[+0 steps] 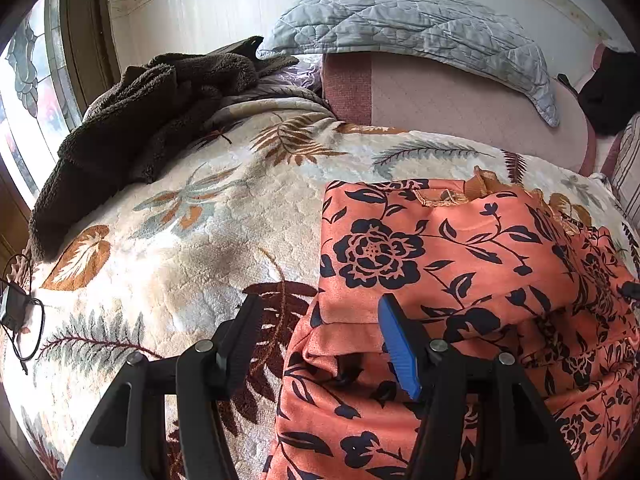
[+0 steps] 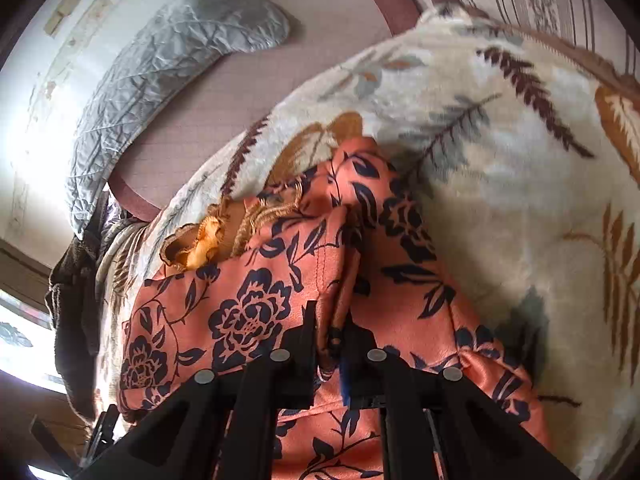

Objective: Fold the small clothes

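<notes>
The garment point(image 1: 432, 264), an orange piece printed with dark flowers, is laid on the blanket point(image 1: 192, 240) of a bed, partly folded, so that its upper layer lies ahead of the left tool point(image 1: 320, 320) and a lower layer spreads beneath it. The left tool is held spread, nothing between its fingers: the blue-padded finger point(image 1: 398, 344) hangs over the fold's edge while the other finger is over bare blanket, a stance judged to be readiness to take that edge. The right tool point(image 2: 332, 336) is pressed together on a raised ridge of the garment point(image 2: 248, 312), which is gathered between its fingers and stands up ahead of it; the cloth is apparently pinched there so that a flap can be lifted and carried over. A frilled amber trim point(image 2: 196, 244) shows beyond the pinch, toward the far end. A brown fleece point(image 1: 132, 120) lies far ahead-left of the left tool, and a grey quilted pillow point(image 1: 420, 28) beyond, both well apart from the work.
</notes>
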A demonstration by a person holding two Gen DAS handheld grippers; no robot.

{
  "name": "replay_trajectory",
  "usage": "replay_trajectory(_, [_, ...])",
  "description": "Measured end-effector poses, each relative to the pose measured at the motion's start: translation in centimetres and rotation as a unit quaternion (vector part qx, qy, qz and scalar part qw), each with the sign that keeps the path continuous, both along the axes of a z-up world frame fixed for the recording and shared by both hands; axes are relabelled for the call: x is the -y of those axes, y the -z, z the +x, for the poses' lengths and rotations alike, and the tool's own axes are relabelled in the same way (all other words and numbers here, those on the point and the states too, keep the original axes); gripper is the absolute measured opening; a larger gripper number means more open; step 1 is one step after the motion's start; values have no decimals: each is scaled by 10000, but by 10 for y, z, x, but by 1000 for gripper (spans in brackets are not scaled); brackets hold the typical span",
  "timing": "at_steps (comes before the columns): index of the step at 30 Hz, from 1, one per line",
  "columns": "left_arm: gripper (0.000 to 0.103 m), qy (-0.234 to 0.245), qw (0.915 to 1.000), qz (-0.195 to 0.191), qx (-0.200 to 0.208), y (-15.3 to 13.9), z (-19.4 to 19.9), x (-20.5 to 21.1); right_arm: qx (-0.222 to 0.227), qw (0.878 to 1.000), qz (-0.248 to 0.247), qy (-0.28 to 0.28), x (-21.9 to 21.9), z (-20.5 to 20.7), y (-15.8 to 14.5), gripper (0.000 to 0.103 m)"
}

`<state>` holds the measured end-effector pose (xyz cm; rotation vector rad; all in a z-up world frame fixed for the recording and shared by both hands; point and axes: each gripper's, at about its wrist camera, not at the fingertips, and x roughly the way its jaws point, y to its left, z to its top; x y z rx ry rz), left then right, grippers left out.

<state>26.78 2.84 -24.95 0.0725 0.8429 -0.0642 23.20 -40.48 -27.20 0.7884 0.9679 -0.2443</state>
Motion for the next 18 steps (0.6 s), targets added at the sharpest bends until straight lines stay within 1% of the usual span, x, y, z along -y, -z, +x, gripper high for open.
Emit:
replay_trajectory(2, [60, 16, 10000, 14, 24, 0, 0, 1, -183, 9986, 492, 3, 5, 3, 13, 12])
replay_trajectory(4, [60, 27, 10000, 21, 45, -1, 0, 3, -258, 9958, 882, 42, 5, 3, 24, 14])
replay_trajectory(5, [60, 39, 10000, 21, 51, -1, 0, 3, -293, 9947, 982, 51, 7, 3, 27, 25])
replay_trajectory(6, [60, 54, 10000, 22, 53, -1, 1, 4, -309, 9941, 1040, 72, 8, 4, 29, 33])
replay_trajectory(7, [60, 70, 10000, 27, 55, -1, 1, 5, -275, 9933, 1116, 104, 9, 3, 31, 55])
replay_trajectory(8, [60, 90, 9999, 29, 52, -1, 1, 6, -160, 9919, 1253, 139, 10, 3, 32, 71])
replay_trajectory(9, [60, 112, 9999, 16, 39, -1, 1, 7, -64, 9906, 1352, 175, 10, 3, 32, 72])
replay_trajectory(12, [60, 310, 9992, -197, -138, 4, 4, 10, -27, 9934, 1141, 83, 6, 7, 30, 72])
replay_trajectory(13, [60, 366, 9986, -298, -226, 6, 6, 11, -61, 9944, 1053, 28, 4, 10, 31, 68])
replay_trajectory(14, [60, 394, 9980, -386, -312, 10, 8, 12, -85, 9958, 911, -35, 2, 12, 31, 52])
replay_trajectory(15, [60, 390, 9975, -451, -387, 13, 11, 12, -110, 9973, 718, -97, 0, 14, 30, 39])
replay_trajectory(16, [60, 367, 9972, -477, -441, 15, 13, 12, -120, 9983, 544, -168, -1, 16, 28, 18])
replay_trajectory(18, [60, 333, 9972, -446, -494, 19, 16, 11, 69, 9993, 341, -144, -1, 14, 20, 11])
